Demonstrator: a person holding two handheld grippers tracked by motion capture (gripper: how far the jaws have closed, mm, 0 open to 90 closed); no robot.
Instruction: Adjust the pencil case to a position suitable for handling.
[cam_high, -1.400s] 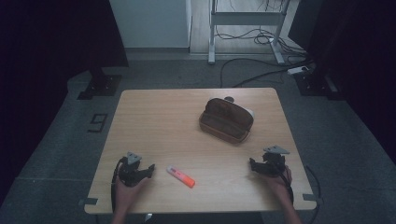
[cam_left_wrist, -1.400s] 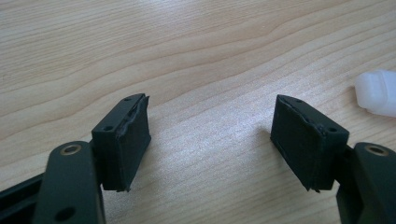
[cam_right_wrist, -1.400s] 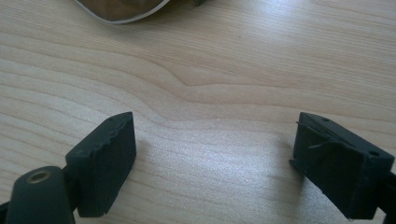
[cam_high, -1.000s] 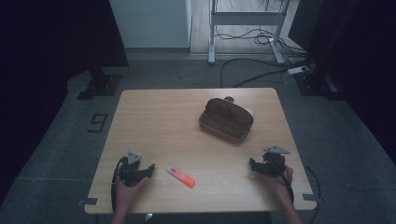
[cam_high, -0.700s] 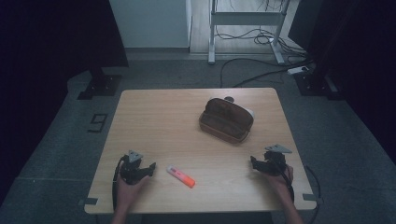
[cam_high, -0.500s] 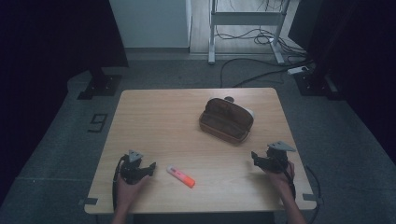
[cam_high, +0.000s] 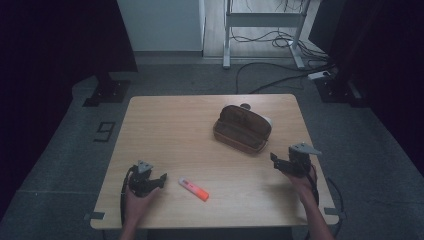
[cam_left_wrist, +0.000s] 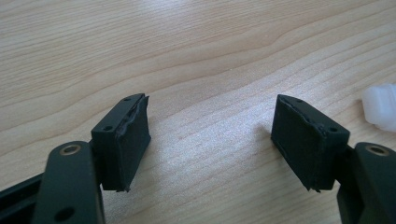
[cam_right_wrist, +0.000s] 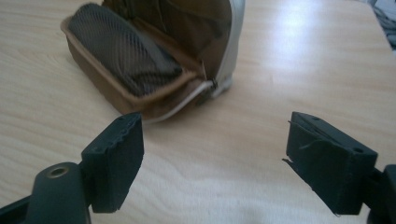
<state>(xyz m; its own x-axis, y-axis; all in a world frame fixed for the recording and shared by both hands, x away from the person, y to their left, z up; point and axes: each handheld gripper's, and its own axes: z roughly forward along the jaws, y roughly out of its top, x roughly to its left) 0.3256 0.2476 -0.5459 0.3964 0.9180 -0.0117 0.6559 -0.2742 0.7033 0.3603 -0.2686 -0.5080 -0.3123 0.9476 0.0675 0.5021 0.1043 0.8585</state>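
Note:
A brown pencil case (cam_high: 242, 129) lies unzipped in the right half of the wooden table (cam_high: 180, 125); the right gripper view shows its mesh inner pocket (cam_right_wrist: 126, 51) and white zip edge. An orange and white marker (cam_high: 193, 188) lies near the front edge. My left gripper (cam_high: 161, 181) rests low at the front left, open and empty, with the marker's white cap (cam_left_wrist: 380, 105) just to its right. At the front right my right gripper (cam_high: 273, 159) is lifted a little, open and empty, and points at the case.
The table stands on grey carpet. Cables (cam_high: 280, 80) and a power strip (cam_high: 320, 75) lie on the floor behind it, beside a metal frame (cam_high: 260, 30). Dark curtains hang at both sides.
My right gripper has lifted slightly and shifted a little to the right. The left gripper, the marker and the case have stayed where they were.

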